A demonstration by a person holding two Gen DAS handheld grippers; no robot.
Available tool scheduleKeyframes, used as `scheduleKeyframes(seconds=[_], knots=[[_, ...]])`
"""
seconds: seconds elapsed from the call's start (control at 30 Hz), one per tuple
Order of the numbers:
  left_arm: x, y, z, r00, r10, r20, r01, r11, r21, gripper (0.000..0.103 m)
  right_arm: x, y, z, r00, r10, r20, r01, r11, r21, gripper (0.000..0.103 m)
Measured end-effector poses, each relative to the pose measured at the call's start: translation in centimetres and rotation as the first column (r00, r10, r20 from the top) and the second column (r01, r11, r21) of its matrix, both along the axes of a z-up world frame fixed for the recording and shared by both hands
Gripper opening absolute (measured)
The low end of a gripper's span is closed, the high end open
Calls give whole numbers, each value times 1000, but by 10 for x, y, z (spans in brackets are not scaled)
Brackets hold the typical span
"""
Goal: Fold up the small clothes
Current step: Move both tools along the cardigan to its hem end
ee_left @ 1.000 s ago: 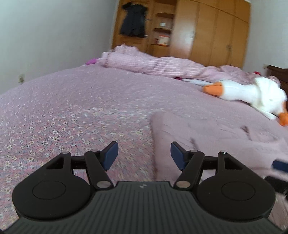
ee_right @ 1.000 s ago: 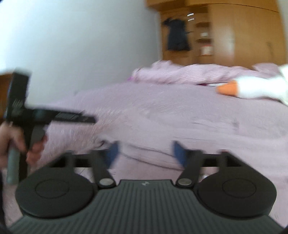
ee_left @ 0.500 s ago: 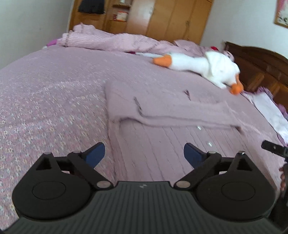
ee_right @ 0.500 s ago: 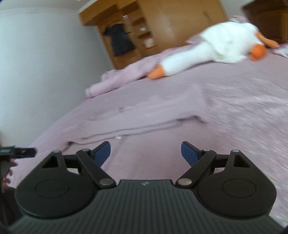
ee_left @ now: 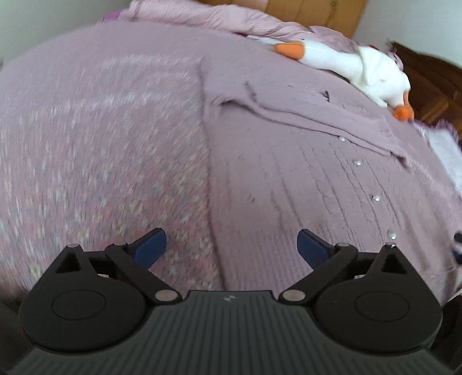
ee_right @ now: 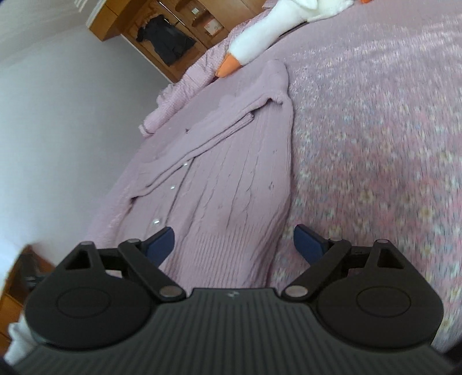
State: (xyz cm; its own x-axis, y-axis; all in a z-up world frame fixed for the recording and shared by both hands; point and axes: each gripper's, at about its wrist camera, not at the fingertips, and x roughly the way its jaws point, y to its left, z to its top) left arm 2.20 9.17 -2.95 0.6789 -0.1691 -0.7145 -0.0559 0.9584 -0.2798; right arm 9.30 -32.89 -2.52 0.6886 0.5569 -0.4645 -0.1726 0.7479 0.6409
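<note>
A bed (ee_left: 95, 135) spread with a pink flowered cover fills a bedroom backed by a wooden wardrobe (ee_right: 184, 31), where a dark garment (ee_right: 167, 43) hangs. A mauve knit cardigan (ee_left: 311, 173) lies flat on the cover, its sleeve folded across the chest and a line of small pearl buttons (ee_left: 358, 163) running down the front. The left gripper (ee_left: 231, 248) hovers low over the cardigan's left side edge, its blue-padded jaws spread wide and holding nothing; one finger sits above the bare cover, the other above the knit. The right gripper (ee_right: 234, 245) hangs over the ribbed hem at the cardigan's (ee_right: 231, 178) opposite side, jaws likewise spread wide and empty, straddling the garment's right edge. Whether either set of pads touches the fabric cannot be told. A white plush goose (ee_left: 361, 69) with orange beak and feet lies beyond the cardigan's far end, near it but apart, beside a bunched pink quilt (ee_left: 208, 17). Open cover stretches to the left of the garment in the left view and to the right in the right view. A dark wooden headboard (ee_left: 427, 78) stands beyond the goose.
</note>
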Motion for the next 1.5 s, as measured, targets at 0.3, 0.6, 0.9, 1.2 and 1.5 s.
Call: scheduleKeyframes(seconds=[0.3,0.6,0.9,1.2,1.5], knots=[[2,9,-1,999,-18,-43,12,992,-128,99,2,-1,-7,997,68,-31,-64,990,126,92],[46,20,-12,998,-9,64,32,930,-365,88,36,-2,-10,999,51,-1,-50,985,168,90],[-12,24,-19,997,-76,-35,50,877,-478,77,5,4,-10,996,94,0,-93,983,162,90],[10,24,-28,998,13,59,21,839,-544,77,13,-6,-18,999,43,-24,-33,949,315,93],[-11,20,-30,999,-18,31,32,839,-543,57,7,2,-18,995,83,-46,-64,947,314,80]])
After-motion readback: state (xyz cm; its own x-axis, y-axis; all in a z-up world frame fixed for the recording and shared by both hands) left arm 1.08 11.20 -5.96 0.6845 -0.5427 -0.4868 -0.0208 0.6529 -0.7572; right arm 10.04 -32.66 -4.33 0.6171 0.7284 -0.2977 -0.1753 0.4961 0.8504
